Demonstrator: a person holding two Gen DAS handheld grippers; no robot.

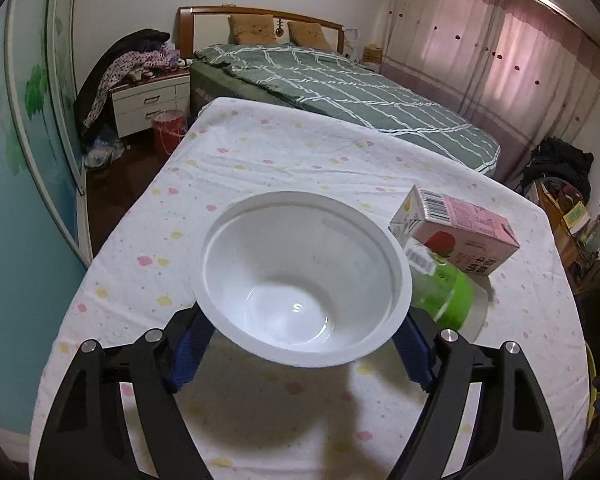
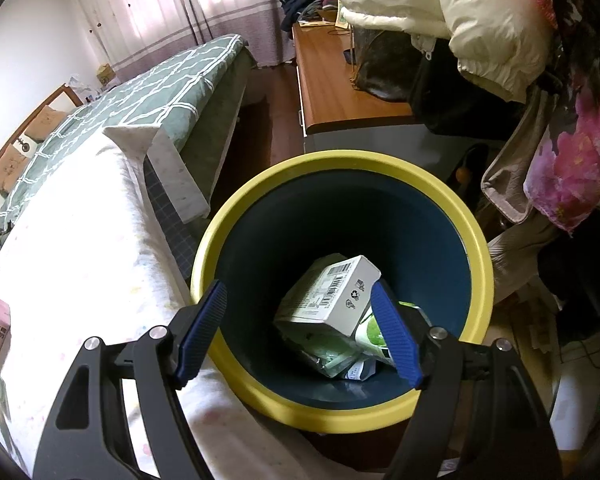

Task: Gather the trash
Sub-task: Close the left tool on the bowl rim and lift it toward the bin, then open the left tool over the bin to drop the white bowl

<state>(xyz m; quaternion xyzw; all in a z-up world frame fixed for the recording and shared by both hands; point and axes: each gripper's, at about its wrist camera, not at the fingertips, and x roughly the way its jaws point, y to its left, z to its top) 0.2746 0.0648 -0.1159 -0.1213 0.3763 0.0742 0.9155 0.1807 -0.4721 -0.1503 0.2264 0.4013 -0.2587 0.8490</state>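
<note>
My left tool (image 1: 300, 344) grips one smooth white plastic bowl (image 1: 302, 276) above the desk (image 1: 260, 152); my right tool (image 2: 298, 330) gapes empty over the round yellow-rimmed bin (image 2: 476, 240), one white carton (image 2: 332, 296) inside.

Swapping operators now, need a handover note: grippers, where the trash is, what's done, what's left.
Left gripper: shut on the empty white bowl, held above the table.
Right gripper: open, empty, above the yellow-rimmed bin beside the table.
Done: a white carton and green packaging lie in the bin.
Left: bin the bowl, then the pink carton and green bottle lying on the table.
</note>
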